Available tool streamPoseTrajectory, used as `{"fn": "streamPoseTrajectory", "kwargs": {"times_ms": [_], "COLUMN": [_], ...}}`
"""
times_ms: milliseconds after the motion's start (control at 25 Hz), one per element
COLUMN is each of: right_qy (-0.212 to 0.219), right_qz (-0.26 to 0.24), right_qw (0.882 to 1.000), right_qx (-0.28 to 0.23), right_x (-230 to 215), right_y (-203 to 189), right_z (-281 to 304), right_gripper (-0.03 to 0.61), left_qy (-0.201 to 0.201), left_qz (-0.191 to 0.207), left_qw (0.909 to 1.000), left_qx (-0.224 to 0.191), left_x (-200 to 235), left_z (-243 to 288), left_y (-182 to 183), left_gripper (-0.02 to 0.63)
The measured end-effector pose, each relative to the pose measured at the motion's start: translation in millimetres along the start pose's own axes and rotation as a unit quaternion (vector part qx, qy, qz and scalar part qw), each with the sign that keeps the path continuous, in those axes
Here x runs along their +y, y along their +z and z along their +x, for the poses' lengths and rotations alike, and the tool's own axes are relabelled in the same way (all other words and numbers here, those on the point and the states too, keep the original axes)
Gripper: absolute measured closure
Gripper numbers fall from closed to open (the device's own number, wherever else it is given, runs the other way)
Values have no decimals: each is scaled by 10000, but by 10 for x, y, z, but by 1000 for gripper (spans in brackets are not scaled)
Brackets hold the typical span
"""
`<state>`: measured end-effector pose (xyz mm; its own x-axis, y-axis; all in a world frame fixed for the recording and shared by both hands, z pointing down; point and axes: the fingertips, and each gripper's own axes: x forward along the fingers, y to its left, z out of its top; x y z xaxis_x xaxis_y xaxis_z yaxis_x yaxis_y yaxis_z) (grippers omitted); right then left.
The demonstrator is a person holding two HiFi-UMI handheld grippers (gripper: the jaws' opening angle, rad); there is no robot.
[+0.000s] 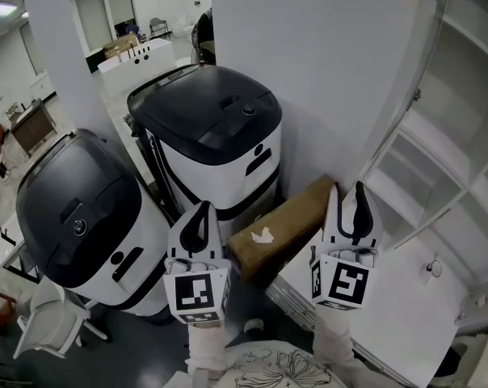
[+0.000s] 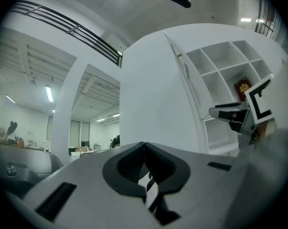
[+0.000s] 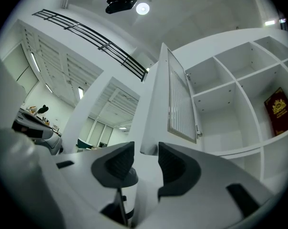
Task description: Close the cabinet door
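The white cabinet [image 1: 462,136] stands at the right with its upper door [image 3: 180,99] swung open toward me, showing a slatted inner face. Bare shelves [image 3: 230,94] hold one red book [image 3: 279,109]. My right gripper [image 1: 347,194] points at the door's free edge. Its jaws [image 3: 146,159] stand apart with the door's white lower corner just past them, and the pads touch nothing. My left gripper [image 1: 199,212] is further left, beside the cardboard box, with its jaws [image 2: 144,149] shut on nothing. The right gripper [image 2: 234,116] also shows in the left gripper view, in front of the shelves [image 2: 220,66].
Two black-topped white machines [image 1: 212,128] [image 1: 82,208] stand at the left. A brown cardboard box [image 1: 284,225] lies between the grippers. A white panel with a round knob [image 1: 435,269] juts out low under the right gripper. A broad white wall [image 1: 309,79] rises ahead.
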<state>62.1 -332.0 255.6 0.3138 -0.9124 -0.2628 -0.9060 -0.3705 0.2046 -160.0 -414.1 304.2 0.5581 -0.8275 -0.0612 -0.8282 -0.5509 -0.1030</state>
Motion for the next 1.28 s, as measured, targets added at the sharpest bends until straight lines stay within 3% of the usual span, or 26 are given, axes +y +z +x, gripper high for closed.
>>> {"fn": "streamPoseTrajectory", "kwargs": {"times_ms": [520,1280], "right_qy": [-361,-324], "right_qz": [-405,-155], "right_qw": [9985,9993], "right_qx": [49,38], "right_x": [-70,-218], "right_y": [-13,-30], "right_z": [114,-64], "right_gripper": [437,443], "left_qy": [-282,-690], "left_qz": [45,31], "left_qw": [9996,9976], "left_qx": [-78,-100], "left_x": [-40,-439], "left_z": [286,354], "left_y": [-12,-17], "left_gripper": [609,609]}}
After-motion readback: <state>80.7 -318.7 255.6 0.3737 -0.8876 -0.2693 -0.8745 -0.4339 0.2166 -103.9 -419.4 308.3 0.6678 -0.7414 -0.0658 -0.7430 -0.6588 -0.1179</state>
